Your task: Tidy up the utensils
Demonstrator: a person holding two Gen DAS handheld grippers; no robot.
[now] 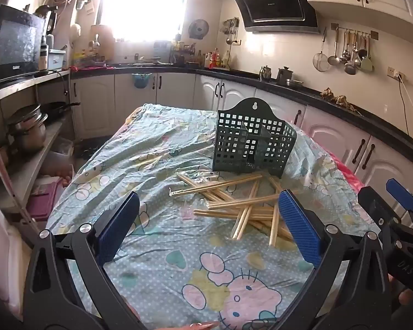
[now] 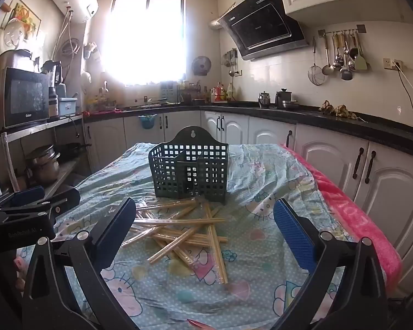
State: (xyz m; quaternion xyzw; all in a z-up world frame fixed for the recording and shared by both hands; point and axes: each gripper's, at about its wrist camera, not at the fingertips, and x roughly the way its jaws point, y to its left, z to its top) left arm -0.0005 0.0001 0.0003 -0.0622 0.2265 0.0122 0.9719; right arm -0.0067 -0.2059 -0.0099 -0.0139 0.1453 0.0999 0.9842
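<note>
A heap of several wooden chopsticks (image 1: 242,206) (image 2: 184,231) lies crossed on the cartoon-print tablecloth (image 1: 157,148) (image 2: 261,181). Just behind the heap stands a dark green perforated utensil holder (image 1: 252,140) (image 2: 190,170), upright, with compartments that look empty. My left gripper (image 1: 206,214) hovers open above the cloth, left of and nearer than the heap, nothing between its blue pads (image 1: 300,228). My right gripper (image 2: 203,222) is open too, its jaws framing the heap from above. Each gripper shows at the edge of the other's view: the right (image 1: 399,209), the left (image 2: 27,203).
Kitchen counters (image 2: 344,121) with white cabinets wrap around the back and right. A shelf unit (image 1: 33,126) with a microwave and pots stands at the left. A pink towel (image 2: 352,214) edges the table's right side. Fingertips of a hand (image 1: 201,326) show at the bottom.
</note>
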